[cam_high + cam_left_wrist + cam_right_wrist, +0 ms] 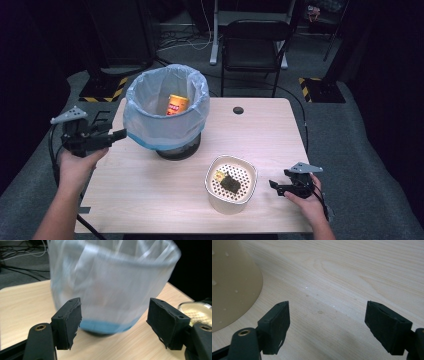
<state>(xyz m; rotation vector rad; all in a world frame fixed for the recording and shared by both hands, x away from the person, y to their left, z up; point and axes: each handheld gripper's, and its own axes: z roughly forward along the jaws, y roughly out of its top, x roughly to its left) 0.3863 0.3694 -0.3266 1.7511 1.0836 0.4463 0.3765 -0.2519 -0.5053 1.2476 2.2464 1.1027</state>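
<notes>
A bin lined with a pale blue plastic bag (pixel 166 107) stands at the table's back left, with an orange packet (pixel 177 105) lying inside. My left gripper (pixel 120 134) hovers just left of the bag, pointing at it. In the left gripper view the bag (pixel 112 282) looms blurred ahead of the left gripper (pixel 113 325), whose jaws stand apart with nothing between them. A cream perforated container (pixel 231 184) at the front right holds a dark scrap (pixel 230 183) and a yellow bit. My right gripper (pixel 274 186) rests open to the right of it; the container's wall (pixel 232 285) shows beside the right gripper (pixel 327 325).
The light wooden table (pixel 150 190) has a small round hole (pixel 238 110) near its back edge. A black folding chair (pixel 255 37) stands behind the table, and cables run across the grey floor. Yellow-black striped bases sit at both back corners.
</notes>
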